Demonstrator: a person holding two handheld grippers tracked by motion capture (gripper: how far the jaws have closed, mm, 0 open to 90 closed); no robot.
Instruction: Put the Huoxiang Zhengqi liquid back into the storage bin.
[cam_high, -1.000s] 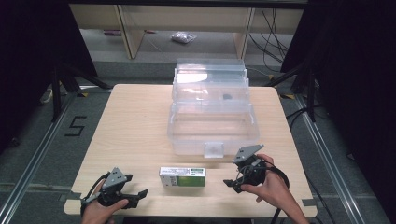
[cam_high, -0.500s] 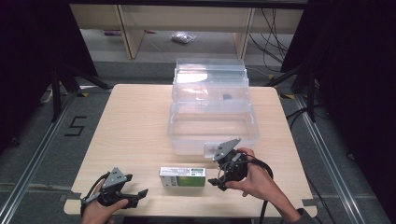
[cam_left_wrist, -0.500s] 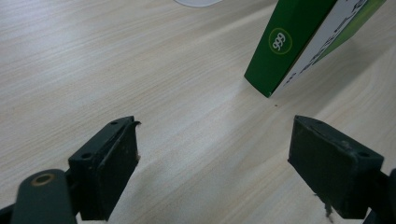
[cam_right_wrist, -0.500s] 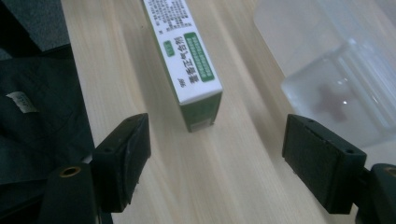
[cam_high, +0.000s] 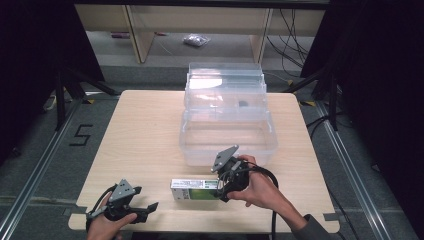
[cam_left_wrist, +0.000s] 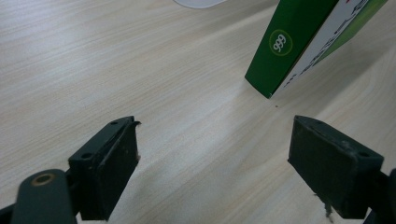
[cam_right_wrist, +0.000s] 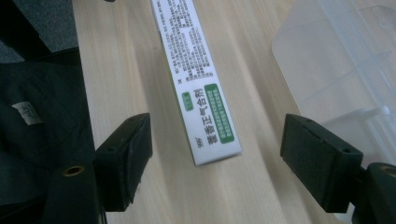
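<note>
Right gripper (cam_high: 223, 187) at the box end, jaws wide.
Green-white box (cam_high: 194, 189) lies flat, ungripped; left gripper (cam_high: 148, 209) wide too, on table (cam_high: 140, 135).

We see a pale wood tabletop (cam_high: 140, 130) on grey floor (cam_high: 45, 145); beyond the tabletop, a wooden shelf (cam_high: 135, 30) and black curtains (cam_high: 380, 75).

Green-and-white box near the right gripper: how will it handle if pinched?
The box looks like thin printed carton, so probably light and crushable under hard squeeze. It lies flat with square edges, so unlikely to roll. Its smooth surface may slip; the right gripper stands open.
</note>
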